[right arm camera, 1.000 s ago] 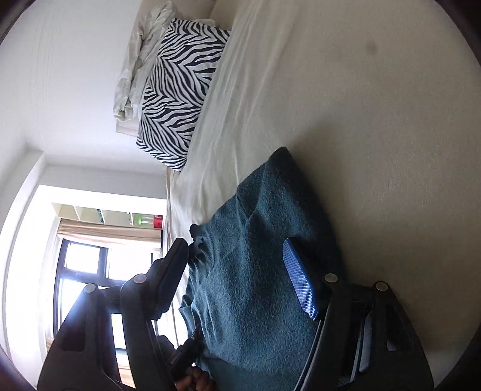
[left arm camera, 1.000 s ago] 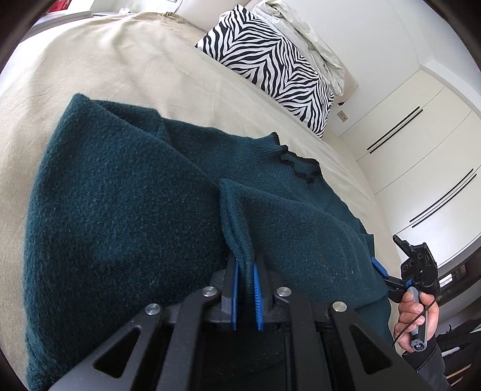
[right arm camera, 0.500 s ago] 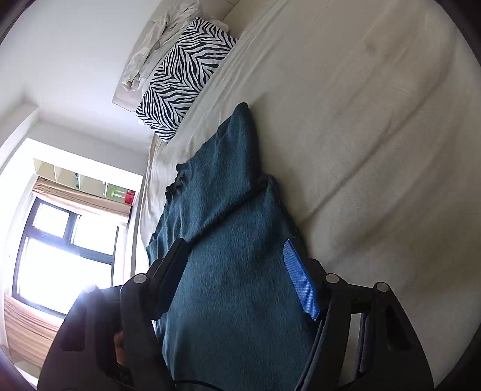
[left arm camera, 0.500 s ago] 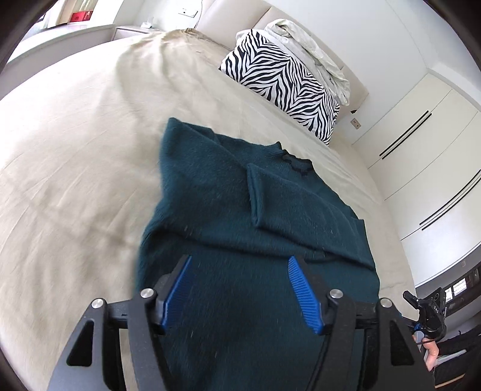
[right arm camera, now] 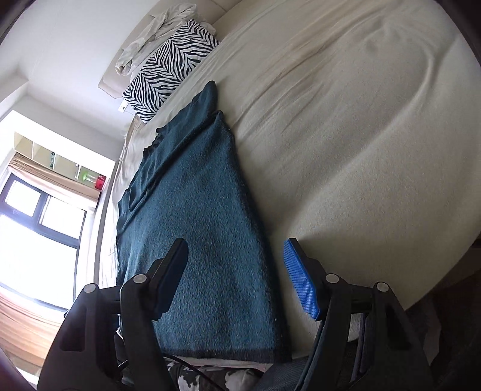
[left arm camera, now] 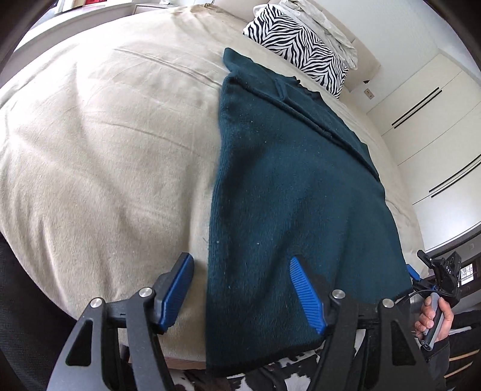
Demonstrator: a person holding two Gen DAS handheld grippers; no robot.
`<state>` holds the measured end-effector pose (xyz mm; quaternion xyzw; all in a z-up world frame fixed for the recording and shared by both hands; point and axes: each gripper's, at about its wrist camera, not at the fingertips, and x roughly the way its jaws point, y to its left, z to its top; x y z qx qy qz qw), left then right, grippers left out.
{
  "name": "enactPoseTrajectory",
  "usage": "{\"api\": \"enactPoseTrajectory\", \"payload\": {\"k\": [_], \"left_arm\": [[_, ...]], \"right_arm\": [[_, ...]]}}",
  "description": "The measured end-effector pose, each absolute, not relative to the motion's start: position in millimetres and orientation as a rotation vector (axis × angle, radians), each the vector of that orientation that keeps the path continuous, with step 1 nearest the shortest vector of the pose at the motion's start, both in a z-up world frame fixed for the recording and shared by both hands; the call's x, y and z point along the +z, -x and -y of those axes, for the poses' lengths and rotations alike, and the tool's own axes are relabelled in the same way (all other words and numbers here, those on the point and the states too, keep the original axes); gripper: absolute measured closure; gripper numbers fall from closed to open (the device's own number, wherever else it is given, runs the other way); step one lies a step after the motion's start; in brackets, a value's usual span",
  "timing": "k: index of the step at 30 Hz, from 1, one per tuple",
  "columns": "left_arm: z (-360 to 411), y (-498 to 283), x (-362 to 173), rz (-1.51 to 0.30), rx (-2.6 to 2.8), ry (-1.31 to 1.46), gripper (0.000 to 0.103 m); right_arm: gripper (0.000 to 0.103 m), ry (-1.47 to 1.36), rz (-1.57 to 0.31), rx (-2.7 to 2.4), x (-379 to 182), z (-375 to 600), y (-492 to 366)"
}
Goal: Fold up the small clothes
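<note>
left hand-held gripper: bottom of its frame, jaws just popped apart, blue pads wide and holding nothing, straddling the sweater's left edge
right hand-held gripper: bottom of frame, jaws wide, nothing gripped, hovering over the sweater's right edge
sweater: dark teal knit, folded into a long strip, flat on the bed, hem hanging off the near edge, neck toward the top
bed: beige cover, a bit wrinkled
zebra pillow: upper right, far end of the bed
pale bedding: bunched behind it
</note>
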<state>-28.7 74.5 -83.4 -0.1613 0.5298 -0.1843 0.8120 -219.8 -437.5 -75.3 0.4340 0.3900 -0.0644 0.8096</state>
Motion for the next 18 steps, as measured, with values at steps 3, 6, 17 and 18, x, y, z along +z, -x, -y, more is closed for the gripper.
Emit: {"api": "enactPoseTrajectory", "payload": {"k": [3, 6, 17, 18], "left_arm": [[-62.4, 31.9, -80.5, -1.132, -0.377, 0.257, 0.036], [-52.5, 36.2, -81.6, -1.135, -0.356, 0.183, 0.042], [-28.9, 43.6, -86.3, -1.137, -0.345, 0.062, 0.056], [-27.9, 44.9, -86.2, -1.139, -0.347, 0.059, 0.060]], "right_arm": [[0.038, -0.933, -0.835, -0.136, -73.8, 431.0, 232.7], [0.038, -0.935, -0.831, -0.136, -73.6, 427.6, 248.1], [0.038, -0.903, -0.838, -0.136, -64.1, 414.1, 263.5], [0.038, -0.901, -0.841, -0.136, -63.8, 413.6, 264.8]]}}
